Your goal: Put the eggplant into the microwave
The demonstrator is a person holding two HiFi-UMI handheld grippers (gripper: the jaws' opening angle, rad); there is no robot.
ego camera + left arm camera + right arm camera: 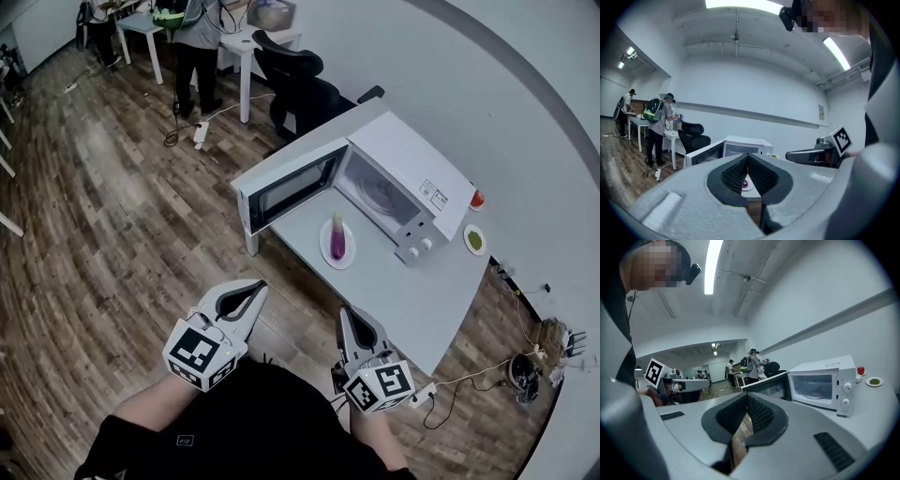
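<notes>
The purple eggplant (337,238) lies on a white plate (325,251) on the white table (412,291), in front of the white microwave (398,178), whose door (286,187) stands swung open to the left. Both grippers hover over the floor short of the table's near edge. My left gripper (256,290) is shut and empty; past its closed tips in the left gripper view the eggplant (745,183) peeks through. My right gripper (344,313) is shut with nothing in it, and the microwave (820,383) lies ahead to its right.
Two small dishes, one with something red (477,199) and one with something green (474,239), sit right of the microwave. A black office chair (300,84) stands behind the table. A person (197,47) stands at far desks. Cables and a power strip (427,394) lie on the floor at the right.
</notes>
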